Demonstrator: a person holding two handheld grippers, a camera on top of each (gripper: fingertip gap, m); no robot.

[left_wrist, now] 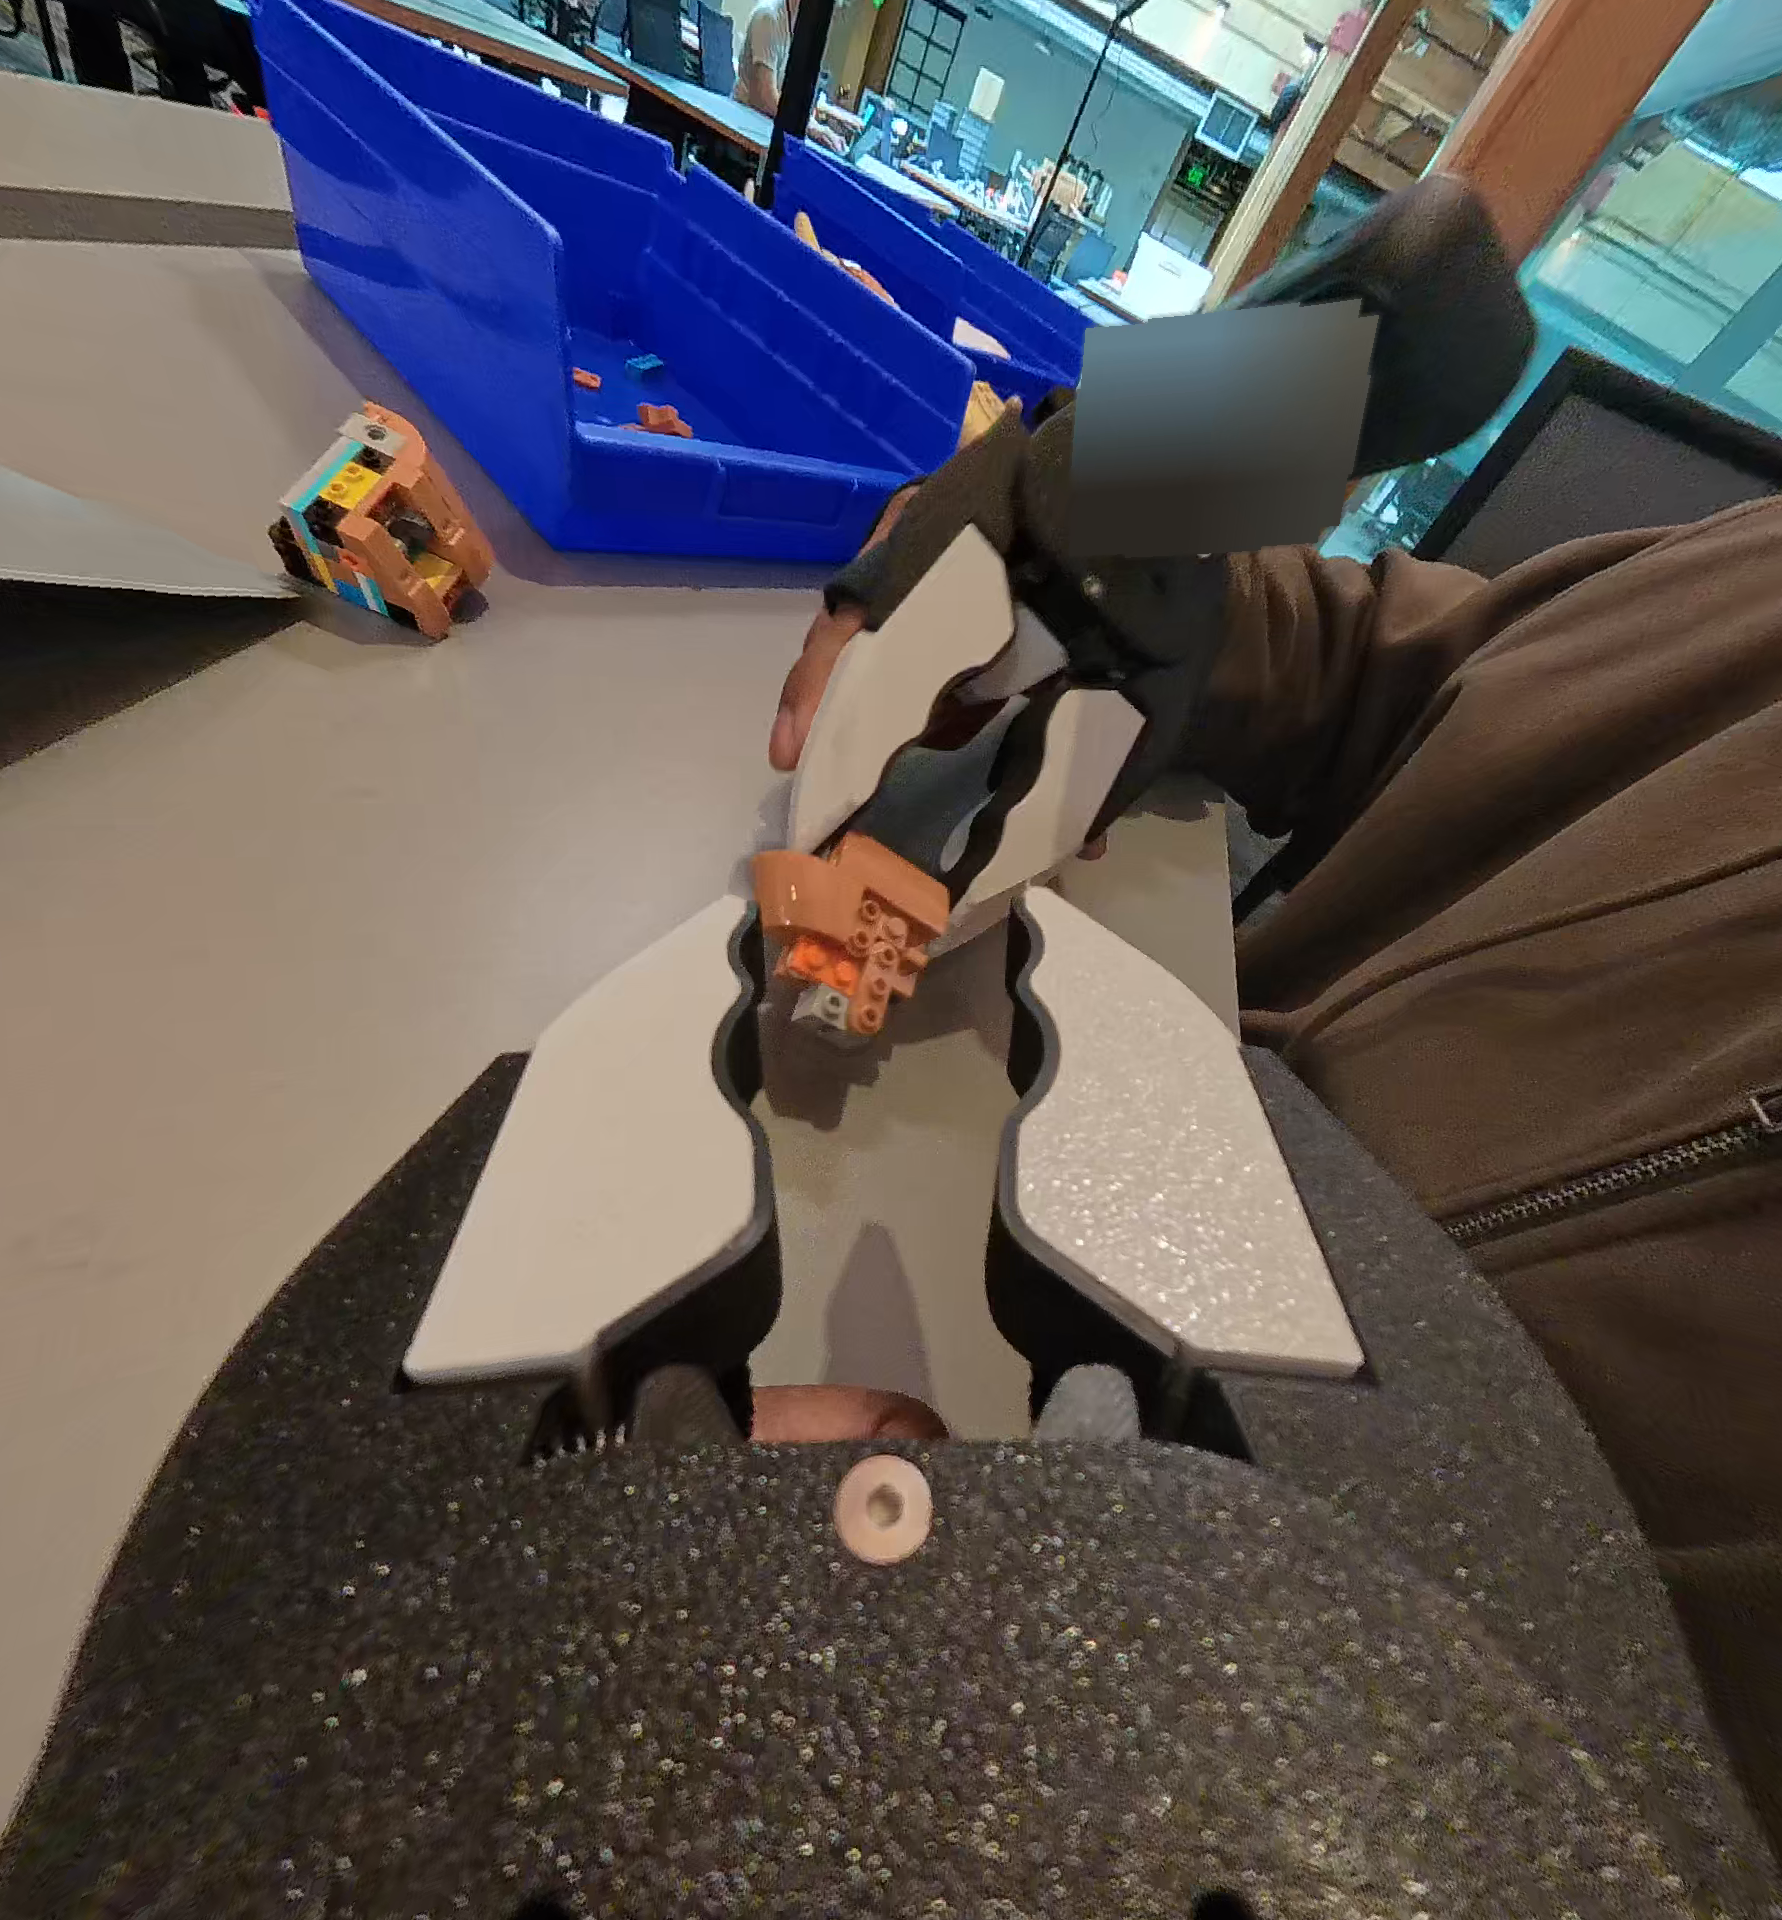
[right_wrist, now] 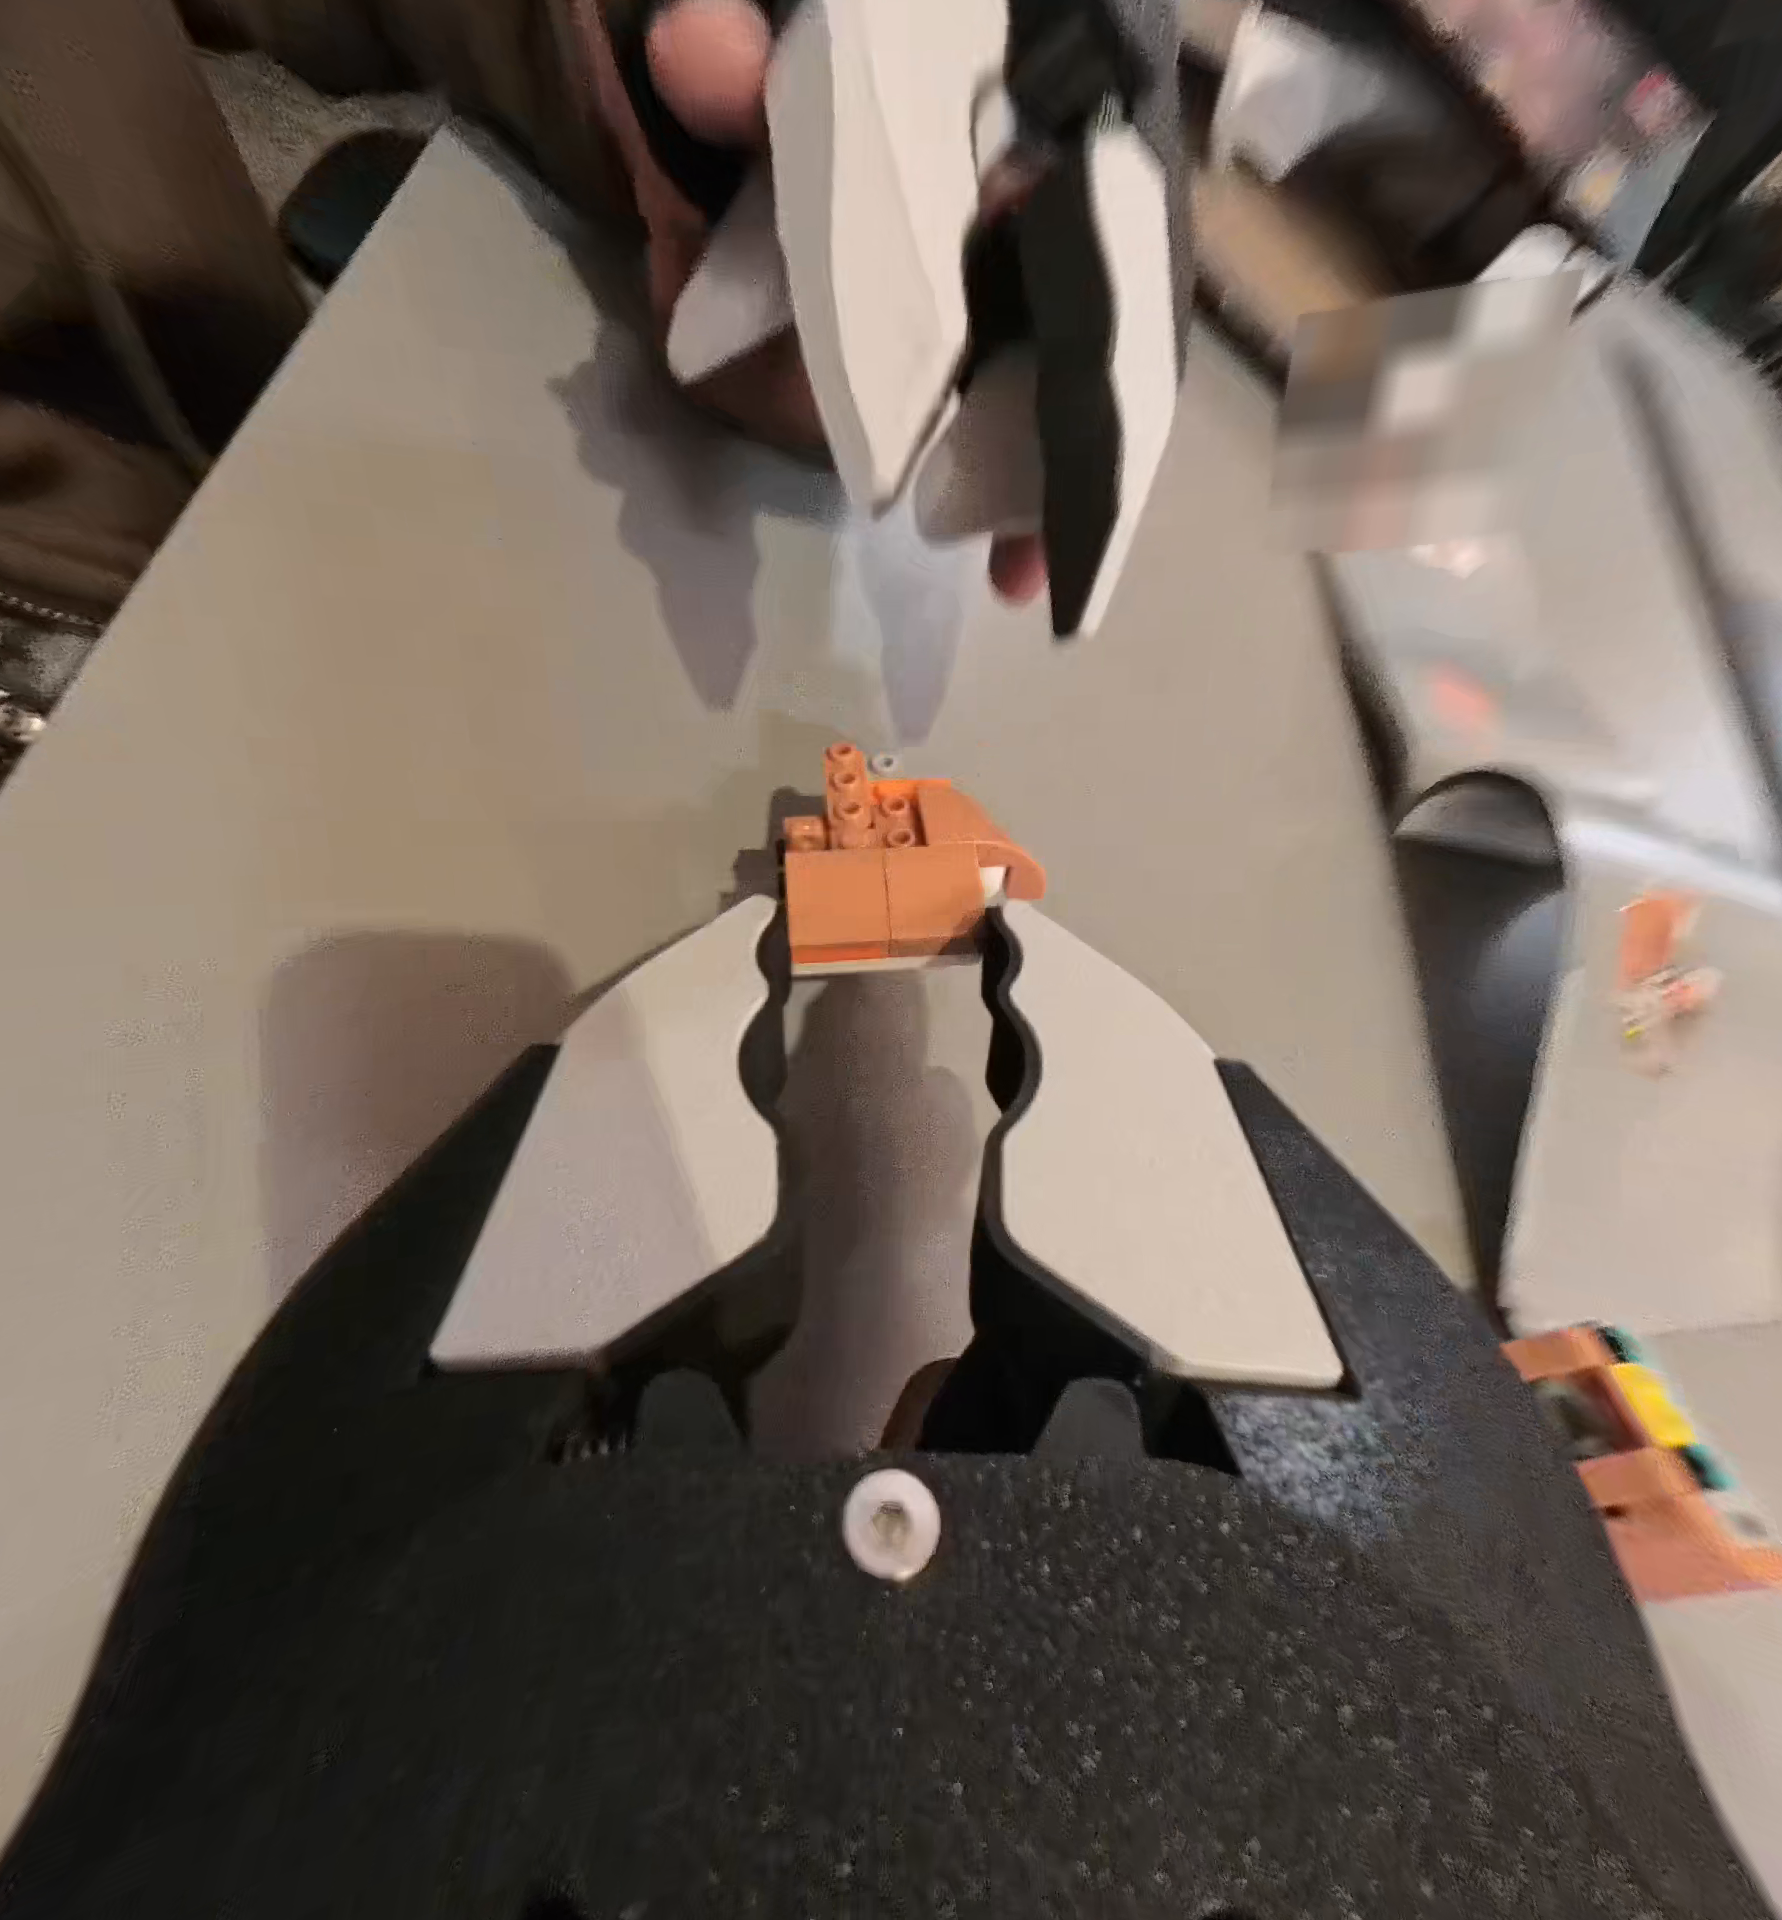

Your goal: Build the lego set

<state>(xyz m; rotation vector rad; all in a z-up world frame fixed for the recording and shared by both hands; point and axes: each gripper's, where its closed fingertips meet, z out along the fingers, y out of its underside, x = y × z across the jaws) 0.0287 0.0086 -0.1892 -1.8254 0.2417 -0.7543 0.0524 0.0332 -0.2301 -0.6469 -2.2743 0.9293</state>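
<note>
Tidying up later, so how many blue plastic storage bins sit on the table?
2 show. The nearer blue plastic bin, holding a few loose bricks, stands behind the multicoloured brick block; the second sits behind it, partly hidden. More may be out of view.

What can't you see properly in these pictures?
- Underside of the orange lego piece: hidden in both views; the right gripper holds it between its fingers.
- Bricks in the blue bin: left view, too small to identify.
- Second bin: left view, contents hidden by its wall.
- Left gripper: right view, motion-blurred.
- Built model: right view, cut off by the edge and blurred.
</note>
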